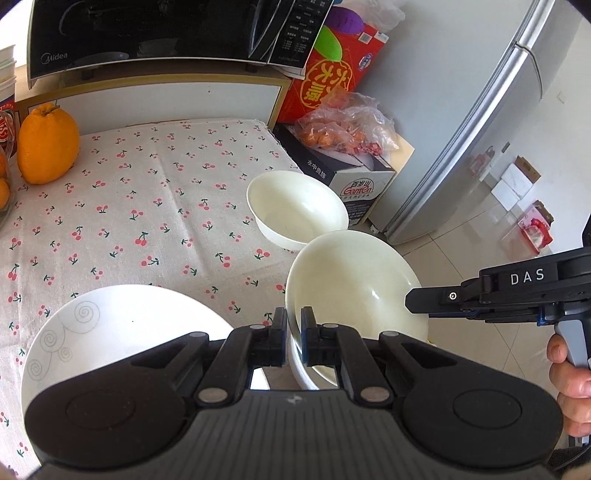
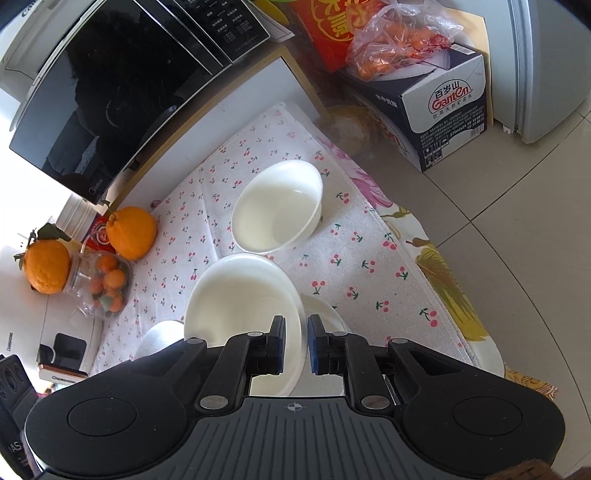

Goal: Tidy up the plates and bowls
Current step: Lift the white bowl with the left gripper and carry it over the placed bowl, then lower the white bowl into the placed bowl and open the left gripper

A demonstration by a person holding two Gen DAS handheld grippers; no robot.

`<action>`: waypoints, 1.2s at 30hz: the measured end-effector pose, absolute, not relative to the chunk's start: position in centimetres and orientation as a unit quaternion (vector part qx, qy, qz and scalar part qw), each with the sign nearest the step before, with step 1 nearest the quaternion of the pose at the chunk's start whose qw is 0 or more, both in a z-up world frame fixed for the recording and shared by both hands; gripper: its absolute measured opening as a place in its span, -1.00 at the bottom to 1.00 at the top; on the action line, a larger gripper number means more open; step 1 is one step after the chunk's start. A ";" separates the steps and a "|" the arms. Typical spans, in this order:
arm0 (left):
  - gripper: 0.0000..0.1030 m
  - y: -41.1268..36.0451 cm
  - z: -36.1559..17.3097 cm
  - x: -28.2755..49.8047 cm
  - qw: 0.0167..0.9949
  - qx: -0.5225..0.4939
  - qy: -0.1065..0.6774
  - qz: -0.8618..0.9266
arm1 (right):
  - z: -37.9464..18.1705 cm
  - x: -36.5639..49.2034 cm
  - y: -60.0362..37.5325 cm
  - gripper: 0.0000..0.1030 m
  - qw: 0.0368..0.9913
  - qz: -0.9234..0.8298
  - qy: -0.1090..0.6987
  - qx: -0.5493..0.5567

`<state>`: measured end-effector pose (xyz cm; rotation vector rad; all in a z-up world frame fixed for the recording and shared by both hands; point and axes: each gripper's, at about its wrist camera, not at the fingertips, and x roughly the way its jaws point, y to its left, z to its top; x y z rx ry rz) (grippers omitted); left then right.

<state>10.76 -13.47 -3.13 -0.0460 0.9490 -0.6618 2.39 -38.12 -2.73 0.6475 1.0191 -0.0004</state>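
A large cream bowl (image 1: 351,280) is tilted above the cherry-print tablecloth (image 1: 147,206); both grippers pinch its rim. My left gripper (image 1: 294,332) is shut on its near rim. My right gripper (image 2: 296,339) is shut on the bowl's (image 2: 240,295) rim too, and it shows in the left wrist view (image 1: 424,301) at the bowl's right edge. A smaller white bowl (image 1: 295,206) stands upright on the cloth behind it (image 2: 277,206). A white plate with grey swirls (image 1: 122,332) lies at the front left. Another white dish (image 2: 325,306) lies under the held bowl.
A black microwave (image 1: 147,33) stands on a shelf behind the table. Large oranges (image 1: 48,144) and a jar of small fruit (image 2: 105,284) sit at the table's left. A water box (image 2: 443,103) with a bag of oranges, a red carton and a fridge (image 1: 480,122) stand right.
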 end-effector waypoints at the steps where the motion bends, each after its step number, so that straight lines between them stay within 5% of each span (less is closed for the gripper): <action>1: -0.88 -13.5 -3.2 10.7 0.836 -0.019 0.449 -0.313 | -2.8 2.3 -38.1 -0.71 0.823 -0.001 0.480 0.303; 36: -0.83 -14.7 -5.1 9.6 0.829 0.034 0.467 -0.307 | -3.5 2.5 -37.1 -0.68 0.823 -0.007 0.517 0.235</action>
